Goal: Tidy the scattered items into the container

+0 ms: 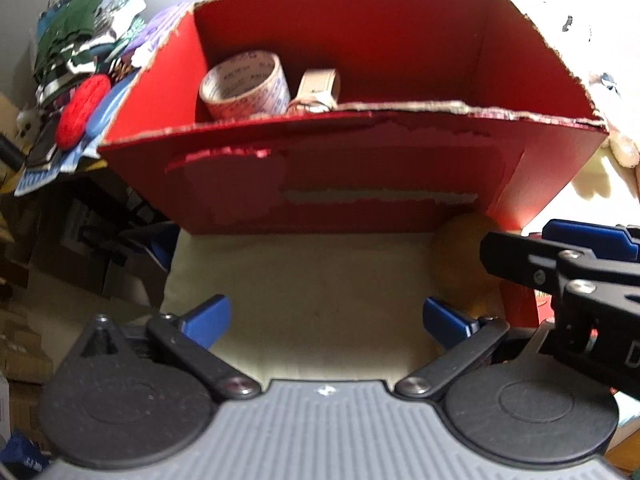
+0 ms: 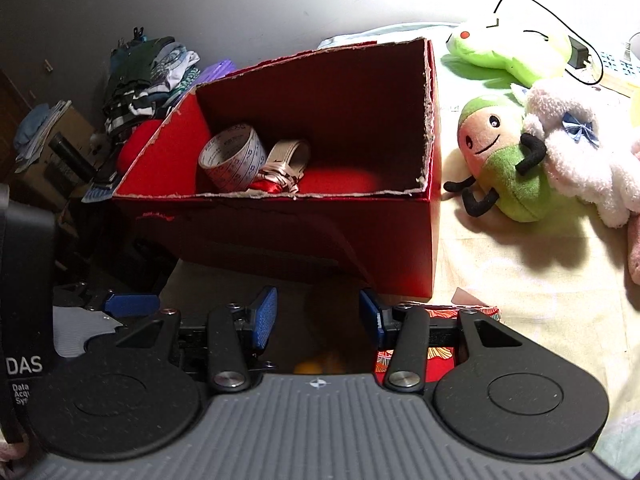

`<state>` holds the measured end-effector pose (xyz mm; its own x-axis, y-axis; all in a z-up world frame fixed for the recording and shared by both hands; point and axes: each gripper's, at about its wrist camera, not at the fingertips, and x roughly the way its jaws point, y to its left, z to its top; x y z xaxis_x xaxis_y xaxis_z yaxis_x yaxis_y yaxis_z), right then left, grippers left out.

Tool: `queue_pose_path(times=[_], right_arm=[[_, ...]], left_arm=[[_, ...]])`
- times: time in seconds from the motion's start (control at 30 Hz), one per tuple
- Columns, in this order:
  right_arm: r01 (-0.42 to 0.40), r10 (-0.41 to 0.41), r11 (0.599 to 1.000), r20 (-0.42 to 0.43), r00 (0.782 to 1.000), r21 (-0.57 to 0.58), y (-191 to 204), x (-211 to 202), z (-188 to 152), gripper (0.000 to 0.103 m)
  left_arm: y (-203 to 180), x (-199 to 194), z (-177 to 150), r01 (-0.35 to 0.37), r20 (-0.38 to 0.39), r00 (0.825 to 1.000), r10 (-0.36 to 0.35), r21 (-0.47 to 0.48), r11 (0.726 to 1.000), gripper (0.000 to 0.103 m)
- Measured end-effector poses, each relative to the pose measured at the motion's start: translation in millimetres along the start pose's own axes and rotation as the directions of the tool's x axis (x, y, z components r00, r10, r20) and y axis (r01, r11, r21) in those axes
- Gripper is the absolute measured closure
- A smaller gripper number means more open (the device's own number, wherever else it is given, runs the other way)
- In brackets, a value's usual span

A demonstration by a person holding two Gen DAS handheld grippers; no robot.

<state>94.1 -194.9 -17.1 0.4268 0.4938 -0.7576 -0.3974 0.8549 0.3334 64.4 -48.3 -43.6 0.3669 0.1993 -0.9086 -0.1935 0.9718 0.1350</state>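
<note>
A red cardboard box stands on a cream cloth; it also shows in the right wrist view. Inside lie a roll of printed tape, a beige strap and a red ribbon bundle. My left gripper is open and empty in front of the box. My right gripper is open, low before the box, over a dim orange object. That orange round thing sits at the box's front right corner.
Plush toys lie right of the box: a green and pink one, a white fluffy one, a lime green one. A red patterned packet lies under my right gripper. Folded clothes are stacked left of the box, with dark clutter below.
</note>
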Motion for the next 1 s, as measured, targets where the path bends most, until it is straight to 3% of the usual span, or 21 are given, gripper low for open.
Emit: queue_pose_path(times=[0.63, 1.0], right_arm=[[0.016, -0.015, 0.999, -0.022, 1.000, 0.038, -23.0, -2.4, -10.5, 0.055], [0.004, -0.001, 0.998, -0.053, 0.999, 0.061, -24.4, 6.2, -9.5, 0.055]], left_arm=[[-18.1, 16.0, -2.5, 0.008, -0.044, 0.999, -0.004, 0.081, 0.997, 0.000], [-10.3, 14.9, -6.6, 0.028, -0.052, 0.998, -0.024, 0.071, 0.997, 0.000]])
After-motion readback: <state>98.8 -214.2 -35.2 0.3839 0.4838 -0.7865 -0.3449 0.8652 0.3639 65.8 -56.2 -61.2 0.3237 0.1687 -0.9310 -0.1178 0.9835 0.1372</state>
